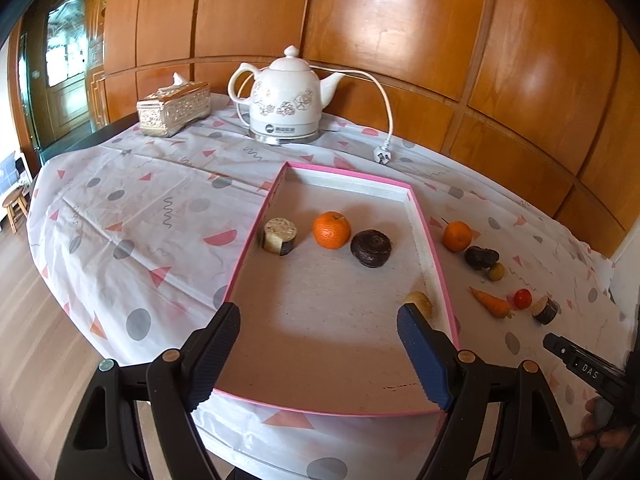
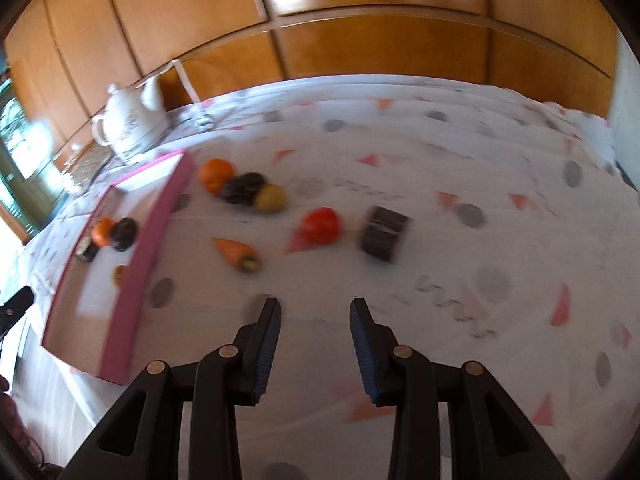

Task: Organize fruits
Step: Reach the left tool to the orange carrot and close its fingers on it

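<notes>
Both of your grippers hang empty over the table, with the fruit split between the pink tray and the cloth.

Your left gripper (image 1: 318, 312) is spread wide above the near end of the pink tray (image 1: 252, 240), nothing between its fingers; your right gripper (image 2: 315, 306) shows a narrower gap, also empty, over bare patterned tablecloth (image 2: 460, 152). Inside the tray lie an orange (image 1: 331, 230), a dark round fruit (image 1: 371, 248), a cut eggplant piece (image 1: 279, 236) and a small tan fruit (image 1: 420, 302) by the right wall. Outside, to the tray's right, a second orange (image 2: 216, 175), a dark fruit (image 2: 244, 188) and a yellowish one (image 2: 271, 198) sit bunched together; nearer your right gripper are a carrot (image 2: 236, 254), a tomato (image 2: 321, 225) and another eggplant piece (image 2: 384, 238). A white kettle (image 1: 286, 100) and tissue box (image 1: 174, 109) stand at the far edge.
</notes>
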`<state>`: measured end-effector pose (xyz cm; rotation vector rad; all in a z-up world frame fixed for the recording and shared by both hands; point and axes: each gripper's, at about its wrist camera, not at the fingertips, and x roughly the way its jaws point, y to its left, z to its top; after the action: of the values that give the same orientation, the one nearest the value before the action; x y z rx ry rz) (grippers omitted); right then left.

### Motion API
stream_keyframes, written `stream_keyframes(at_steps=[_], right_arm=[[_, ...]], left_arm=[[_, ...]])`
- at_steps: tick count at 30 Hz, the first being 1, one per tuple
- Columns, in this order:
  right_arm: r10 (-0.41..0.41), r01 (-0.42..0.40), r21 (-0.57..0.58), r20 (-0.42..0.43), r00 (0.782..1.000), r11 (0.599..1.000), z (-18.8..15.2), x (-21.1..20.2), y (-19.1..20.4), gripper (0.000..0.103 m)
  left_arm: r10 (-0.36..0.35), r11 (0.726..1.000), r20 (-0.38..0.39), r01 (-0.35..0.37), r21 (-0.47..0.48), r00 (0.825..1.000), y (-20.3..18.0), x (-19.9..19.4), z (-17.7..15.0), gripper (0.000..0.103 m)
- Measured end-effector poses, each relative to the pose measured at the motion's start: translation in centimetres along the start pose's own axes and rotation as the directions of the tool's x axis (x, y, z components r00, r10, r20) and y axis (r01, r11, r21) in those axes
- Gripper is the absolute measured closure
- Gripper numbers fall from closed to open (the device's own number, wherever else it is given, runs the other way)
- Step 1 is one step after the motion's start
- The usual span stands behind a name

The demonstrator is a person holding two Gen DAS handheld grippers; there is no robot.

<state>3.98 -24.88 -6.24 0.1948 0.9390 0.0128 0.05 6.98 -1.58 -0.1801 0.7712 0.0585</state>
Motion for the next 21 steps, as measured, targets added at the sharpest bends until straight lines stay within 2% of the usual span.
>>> stream_keyframes(at_steps=[6, 12, 14, 17, 21], right_arm=[[-0.092, 0.091, 0.076, 0.007, 0.996, 0.993, -1.2, -0.8, -3.5, 0.067], [-0.195, 0.192, 0.138, 0.009, 0.981, 0.972, -2.4, -1.8, -6.9, 0.067], [-0.216, 0.214, 0.152, 0.0, 0.976, 0.965, -2.9, -1.9, -7.8, 0.067], [-0.23, 0.228, 0.161, -0.007, 0.973, 0.96, -3.4, -1.7, -8.5, 0.067], [-0.231, 0.229, 0.155, 0.0, 0.973, 0.961, -3.7, -1.8, -8.5, 0.067]], left_arm=[[-0.02, 0.999, -0.006, 0.02, 0.045, 1.0, -1.0, 0.0, 0.0, 0.022], [-0.106, 0.983, -0.02, 0.108, 0.151, 0.994, -3.6, 0.0, 0.7, 0.022], [-0.148, 0.967, -0.043, 0.154, 0.205, 0.988, -4.9, 0.0, 0.9, 0.022], [-0.204, 0.925, -0.092, 0.223, 0.306, 0.975, -7.3, 0.3, 1.1, 0.023], [-0.255, 0.863, -0.209, 0.32, 0.391, 0.944, -10.8, 1.6, 0.8, 0.039]])
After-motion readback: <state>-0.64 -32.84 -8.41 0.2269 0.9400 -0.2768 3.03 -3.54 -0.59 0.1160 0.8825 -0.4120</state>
